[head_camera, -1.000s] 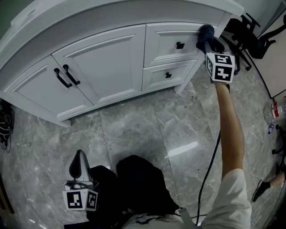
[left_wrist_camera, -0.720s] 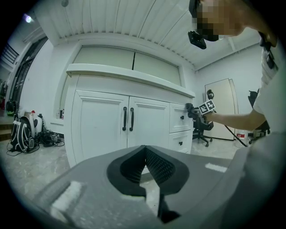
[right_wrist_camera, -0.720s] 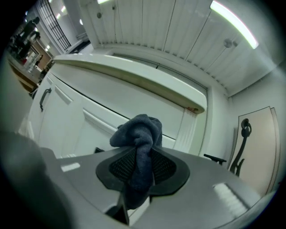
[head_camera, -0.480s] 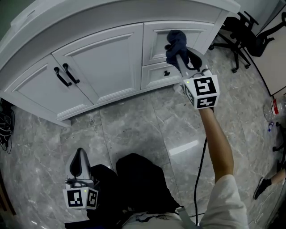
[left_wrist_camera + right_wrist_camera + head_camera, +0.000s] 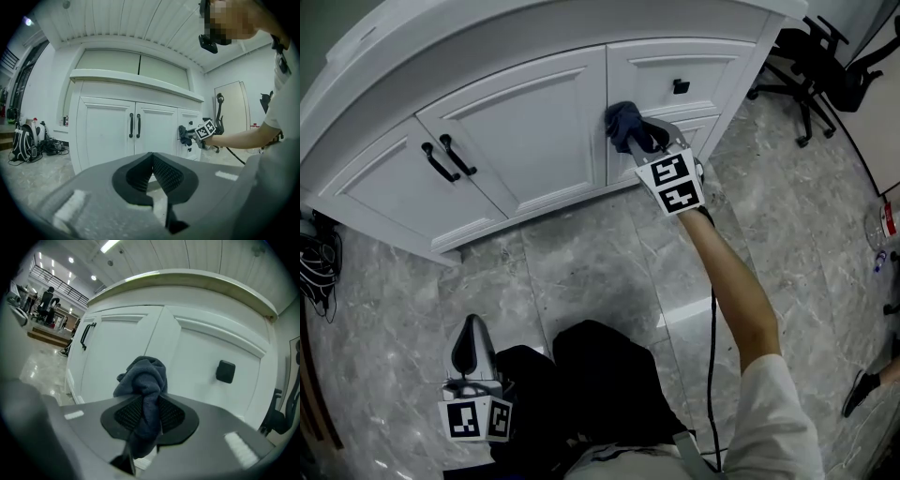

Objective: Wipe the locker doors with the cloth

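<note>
A white cabinet has two doors [image 5: 525,127] with black bar handles [image 5: 448,157] and two drawers [image 5: 675,70] on the right. My right gripper [image 5: 630,131] is shut on a dark blue cloth [image 5: 622,119], which is bunched against the cabinet front where the right door meets the drawers. In the right gripper view the cloth [image 5: 144,378] sticks out between the pads, with a black drawer knob [image 5: 225,371] to its right. My left gripper [image 5: 472,339] hangs low beside the person's leg, far from the cabinet. Its jaws [image 5: 152,158] meet with nothing between them.
The floor is grey marble tile [image 5: 581,272]. Black office chairs [image 5: 825,61] stand to the right of the cabinet. A bottle [image 5: 883,225] lies at the right edge. Bags and cables [image 5: 28,143] lie on the floor left of the cabinet. A cable [image 5: 711,375] trails from the right gripper.
My right gripper has carried the cloth from the top drawer's upper right corner leftward and down across the drawer fronts to the door's edge. The left gripper has stayed put.
</note>
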A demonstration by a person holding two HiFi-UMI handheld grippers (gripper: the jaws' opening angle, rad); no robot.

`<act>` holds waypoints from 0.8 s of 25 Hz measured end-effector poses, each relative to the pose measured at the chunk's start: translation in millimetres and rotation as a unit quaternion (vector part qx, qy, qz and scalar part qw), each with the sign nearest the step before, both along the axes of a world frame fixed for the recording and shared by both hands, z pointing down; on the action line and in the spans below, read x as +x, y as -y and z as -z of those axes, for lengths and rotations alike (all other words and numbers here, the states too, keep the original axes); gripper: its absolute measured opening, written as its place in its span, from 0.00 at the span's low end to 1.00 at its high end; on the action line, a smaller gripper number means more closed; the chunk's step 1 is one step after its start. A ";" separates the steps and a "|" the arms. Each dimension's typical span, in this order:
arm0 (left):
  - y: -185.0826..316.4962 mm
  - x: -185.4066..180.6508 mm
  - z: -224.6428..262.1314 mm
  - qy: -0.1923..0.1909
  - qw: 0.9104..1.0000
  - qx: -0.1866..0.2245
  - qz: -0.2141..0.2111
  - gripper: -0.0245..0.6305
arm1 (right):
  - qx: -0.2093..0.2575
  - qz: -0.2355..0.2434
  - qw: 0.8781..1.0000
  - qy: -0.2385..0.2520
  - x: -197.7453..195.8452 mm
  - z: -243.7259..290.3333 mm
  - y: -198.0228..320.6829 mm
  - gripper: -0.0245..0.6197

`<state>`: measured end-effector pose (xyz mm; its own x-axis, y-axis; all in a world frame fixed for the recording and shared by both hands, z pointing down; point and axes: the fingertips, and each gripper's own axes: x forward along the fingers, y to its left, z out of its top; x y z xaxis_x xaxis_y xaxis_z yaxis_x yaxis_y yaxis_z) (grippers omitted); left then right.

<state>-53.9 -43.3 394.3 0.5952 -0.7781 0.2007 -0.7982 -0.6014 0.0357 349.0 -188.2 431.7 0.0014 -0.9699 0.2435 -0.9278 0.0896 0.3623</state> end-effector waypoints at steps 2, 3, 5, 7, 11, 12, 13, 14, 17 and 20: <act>2.5 0.1 -0.8 0.002 1.000 0.000 0.000 0.04 | -0.003 -0.019 1.000 -0.014 15.8 -0.3 -3.4 0.18; 3.5 0.5 -1.8 0.003 1.000 -0.001 0.000 0.04 | -0.006 -0.031 0.999 -0.020 26.1 -0.6 -6.1 0.18; 4.8 2.3 -4.5 0.003 1.000 -0.003 -0.001 0.04 | -0.009 -0.057 0.998 -0.021 50.6 -0.7 -12.6 0.18; 5.2 4.8 -6.8 0.003 1.000 -0.005 -0.003 0.04 | -0.012 -0.082 0.996 -0.025 77.1 -0.1 -19.9 0.18; 4.4 9.6 -8.8 0.004 1.000 -0.008 -0.007 0.04 | -0.014 -0.136 0.990 -0.034 135.2 0.8 -35.8 0.18; 4.2 10.2 -9.1 0.004 1.000 -0.008 -0.008 0.04 | -0.014 -0.150 0.988 -0.035 150.1 0.7 -39.9 0.18; 4.0 10.5 -9.2 0.004 1.000 -0.009 -0.007 0.04 | -0.016 -0.163 0.986 -0.035 163.4 0.6 -43.9 0.18; 4.0 10.4 -9.1 0.005 1.000 -0.009 -0.007 0.04 | -0.018 -0.175 0.984 -0.035 175.2 0.8 -47.7 0.18; 4.3 7.9 -8.5 0.007 1.000 -0.008 -0.004 0.04 | -0.022 -0.206 0.978 -0.036 205.0 1.5 -57.3 0.18; 4.7 5.3 -8.4 0.009 1.000 -0.008 -0.001 0.04 | -0.016 -0.225 0.974 -0.036 219.5 1.4 -65.6 0.18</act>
<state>-48.6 -48.0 402.7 0.5928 -0.7736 0.2241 -0.7978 -0.6021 0.0318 568.4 -122.6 430.3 0.4423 -0.8592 0.2573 -0.8482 -0.3075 0.4314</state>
